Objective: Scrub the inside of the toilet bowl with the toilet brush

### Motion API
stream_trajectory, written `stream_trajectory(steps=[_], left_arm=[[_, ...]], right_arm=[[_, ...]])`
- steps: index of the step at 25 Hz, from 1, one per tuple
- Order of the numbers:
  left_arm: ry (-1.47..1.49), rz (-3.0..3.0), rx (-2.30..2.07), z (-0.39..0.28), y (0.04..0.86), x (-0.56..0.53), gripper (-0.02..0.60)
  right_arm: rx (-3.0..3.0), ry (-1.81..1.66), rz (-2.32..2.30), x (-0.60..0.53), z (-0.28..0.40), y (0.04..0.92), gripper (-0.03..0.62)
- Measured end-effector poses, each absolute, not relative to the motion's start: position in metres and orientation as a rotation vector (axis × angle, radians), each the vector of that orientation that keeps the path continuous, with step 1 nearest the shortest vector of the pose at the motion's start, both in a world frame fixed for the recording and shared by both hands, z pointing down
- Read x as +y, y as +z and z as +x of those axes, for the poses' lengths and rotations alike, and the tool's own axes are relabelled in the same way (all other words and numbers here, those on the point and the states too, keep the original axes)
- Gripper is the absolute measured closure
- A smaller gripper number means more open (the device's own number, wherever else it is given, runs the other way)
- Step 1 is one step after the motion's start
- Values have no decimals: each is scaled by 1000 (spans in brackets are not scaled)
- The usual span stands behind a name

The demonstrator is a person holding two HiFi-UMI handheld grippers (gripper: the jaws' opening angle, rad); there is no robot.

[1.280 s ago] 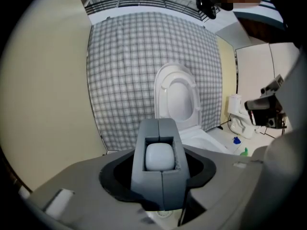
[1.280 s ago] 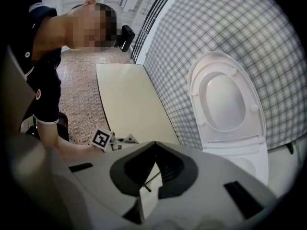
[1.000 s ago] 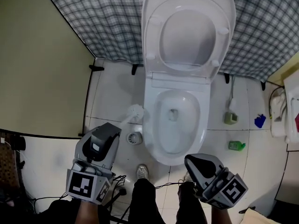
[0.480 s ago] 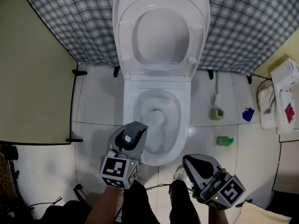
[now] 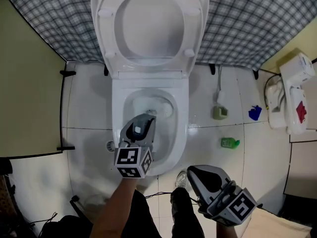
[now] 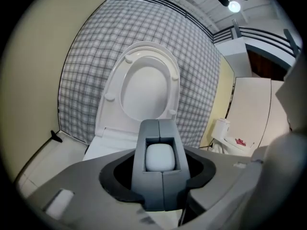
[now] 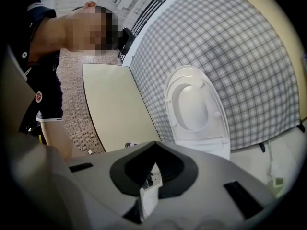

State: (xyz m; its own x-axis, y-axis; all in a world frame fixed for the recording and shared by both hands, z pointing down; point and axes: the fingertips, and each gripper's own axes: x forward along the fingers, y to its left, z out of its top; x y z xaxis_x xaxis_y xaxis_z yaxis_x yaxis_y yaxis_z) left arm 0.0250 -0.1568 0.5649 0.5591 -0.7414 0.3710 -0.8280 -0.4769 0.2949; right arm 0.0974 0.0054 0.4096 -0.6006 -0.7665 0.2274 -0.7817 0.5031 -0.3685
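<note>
Two hand-held grippers work over a white toilet, seen from above. At the centre of the head view, the left gripper [image 5: 144, 122] reaches across the near rim of the toilet bowl [image 5: 182, 130]. Its jaws are clamped on the white handle of the toilet brush [image 6: 160, 157], which fills the square gap between them in the left gripper view. The brush runs on into the bowl, where its head is hard to separate from the porcelain. At lower right, the right gripper [image 5: 197, 175] hangs above the tiled floor [image 5: 89, 108] beside a shoe [image 5: 181, 179], jaws together with nothing between them. The seat and lid [image 5: 148, 29] stand raised against the checked wall [image 5: 247, 29]. A green bottle [image 5: 229, 143] lies on the floor right of the bowl.
</note>
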Motion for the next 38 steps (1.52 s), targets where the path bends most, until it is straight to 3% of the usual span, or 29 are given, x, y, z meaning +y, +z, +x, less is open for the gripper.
stream_trajectory(steps=[12,25,38], left_arm=[[337,2396,-1104,53,582,-130,370],[516,2426,-938,18,566,-10,370],[359,2351,-1178,49,584,-98,370]], right_arm=[[-2675,716,1398,10,111,422,594],[-2705,714,1354,12,94,418,594],[-2681,729,1381,13,110,427,594]])
